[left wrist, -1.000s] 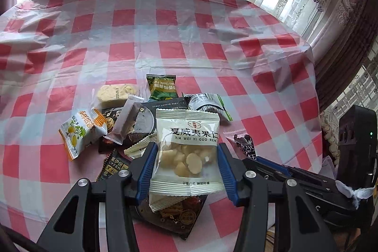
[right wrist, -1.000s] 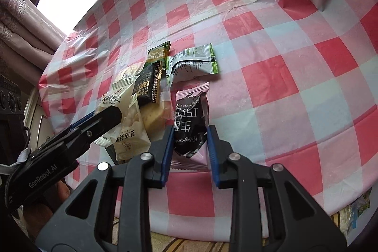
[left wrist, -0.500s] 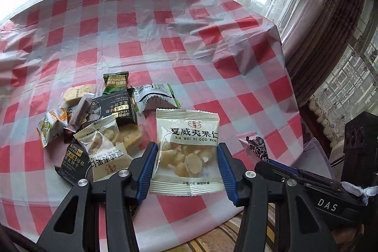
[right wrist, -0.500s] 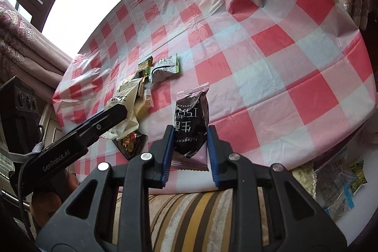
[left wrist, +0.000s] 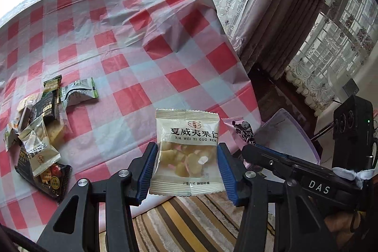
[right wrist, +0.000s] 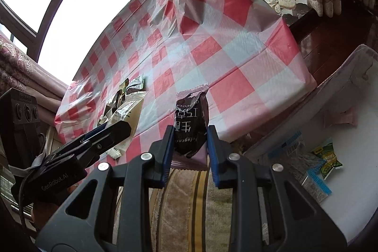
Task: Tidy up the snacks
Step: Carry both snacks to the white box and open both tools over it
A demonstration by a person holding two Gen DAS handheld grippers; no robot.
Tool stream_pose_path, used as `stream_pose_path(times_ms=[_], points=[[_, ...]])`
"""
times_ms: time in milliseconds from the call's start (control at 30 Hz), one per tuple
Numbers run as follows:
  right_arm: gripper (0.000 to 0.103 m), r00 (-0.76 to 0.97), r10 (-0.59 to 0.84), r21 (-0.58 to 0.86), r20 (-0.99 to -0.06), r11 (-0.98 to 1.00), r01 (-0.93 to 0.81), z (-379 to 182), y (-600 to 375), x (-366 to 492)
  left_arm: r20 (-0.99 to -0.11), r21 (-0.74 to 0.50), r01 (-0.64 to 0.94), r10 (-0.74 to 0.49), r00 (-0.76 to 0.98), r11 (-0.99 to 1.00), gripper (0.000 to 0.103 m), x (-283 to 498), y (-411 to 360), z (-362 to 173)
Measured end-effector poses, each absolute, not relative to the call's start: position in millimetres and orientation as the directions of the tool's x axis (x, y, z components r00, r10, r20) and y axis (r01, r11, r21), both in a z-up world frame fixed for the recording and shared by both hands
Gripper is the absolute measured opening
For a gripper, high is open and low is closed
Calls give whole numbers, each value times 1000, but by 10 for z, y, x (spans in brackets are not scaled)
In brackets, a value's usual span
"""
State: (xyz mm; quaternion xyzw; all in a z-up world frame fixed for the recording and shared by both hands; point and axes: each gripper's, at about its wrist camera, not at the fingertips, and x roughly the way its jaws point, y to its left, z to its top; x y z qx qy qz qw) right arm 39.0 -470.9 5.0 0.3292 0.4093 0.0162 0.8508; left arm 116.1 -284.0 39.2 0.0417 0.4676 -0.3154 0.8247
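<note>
1. Left gripper [left wrist: 187, 168]: blue-padded fingers pinch a translucent white nut packet with black Chinese print [left wrist: 187, 152] by its two side edges; packet upright, lower centre of the left wrist frame, over the near edge of the counter.
2. Right gripper [right wrist: 189, 145]: fingers clamp a dark brown chocolate packet with pink crimped ends [right wrist: 191, 126], print upside down, centre of the right wrist frame, past the counter's near edge.
3. Same brown packet shows in the left wrist view [left wrist: 243, 131], just right of the nut packet, with the right gripper's black body at lower right.
4. Counter under a red-and-white checked plastic cloth [left wrist: 146, 44] fills the upper left of the left wrist frame.
5. Loose pile of small snack packets [left wrist: 40, 124] on the cloth at the left edge of the frame; a green-and-silver packet [left wrist: 79, 93] at its upper right end.
6. Pale lilac plastic bin [right wrist: 349, 91], right side of the right wrist frame, below counter level; inside, a green-yellow snack packet [right wrist: 328, 158], clear bags with blue strips and a pink packet.
7. Striped brown-and-tan rug [right wrist: 189, 204] on the floor beneath both grippers.
</note>
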Motion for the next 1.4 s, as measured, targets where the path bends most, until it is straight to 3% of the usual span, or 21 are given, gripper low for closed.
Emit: stream_pose_path(times_ms=[600, 833, 967, 1267, 1400], points=[[31, 652, 131, 558, -747, 657, 506, -360, -5681, -402, -862, -306, 722, -502, 67, 621, 52, 578, -3969, 58], [42, 631, 114, 554, -767, 613, 563, -457, -5849, -522, -875, -320, 732, -484, 15, 601, 55, 534, -4093, -20], [43, 634, 124, 558, -763, 622, 550, -432, -5815, -496, -868, -335, 707, -497, 26, 622, 65, 577, -4012, 2], [45, 633, 141, 524, -761, 709, 472, -222, -5478, -275, -768, -395, 611, -611, 189, 686, 72, 745, -3533, 256], [45, 631, 144, 490, -763, 764, 419, -69, -5206, -108, -729, -330, 603, -602, 326, 726, 73, 810, -3253, 462]])
